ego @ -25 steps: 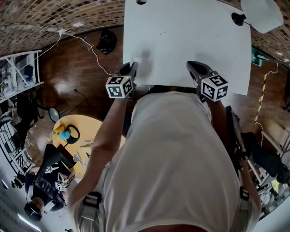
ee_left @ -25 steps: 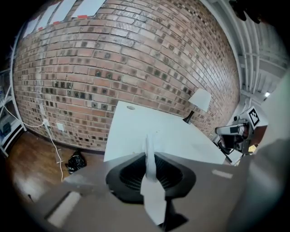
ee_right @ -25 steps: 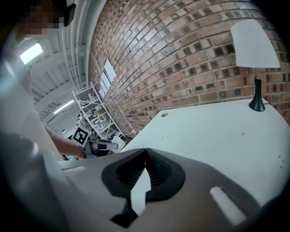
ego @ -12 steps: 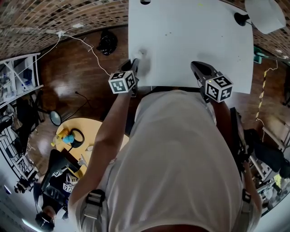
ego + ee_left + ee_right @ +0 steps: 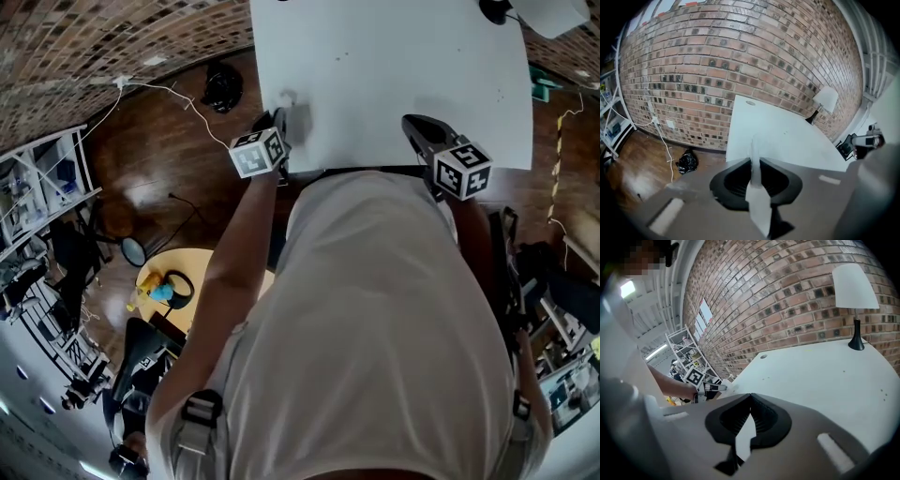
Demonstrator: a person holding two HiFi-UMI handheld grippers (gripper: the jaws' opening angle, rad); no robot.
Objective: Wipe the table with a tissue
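A white tissue (image 5: pixel 758 202) is pinched in my left gripper (image 5: pixel 753 157), a thin strip of it standing up between the closed jaws. In the head view the left gripper (image 5: pixel 280 114) is over the near left corner of the white table (image 5: pixel 394 66), with the tissue (image 5: pixel 287 97) at its tip. In the right gripper view the left gripper (image 5: pixel 712 388) is low at the table's (image 5: pixel 825 376) left edge. My right gripper (image 5: pixel 413 123) hangs over the near edge on the right. Its jaws (image 5: pixel 750 395) meet at the tips with nothing between them.
A white-shaded lamp (image 5: pixel 544 13) on a black base stands at the table's far right corner, against the brick wall (image 5: pixel 717 61). On the wooden floor to the left lie a black bag (image 5: pixel 222 84) and a white cable (image 5: pixel 183 94). Behind me are a round yellow table (image 5: pixel 192 272) and shelves (image 5: pixel 37 178).
My left gripper has moved forward from the near edge onto the table's left corner, carrying the tissue. The right gripper has stayed about where it was.
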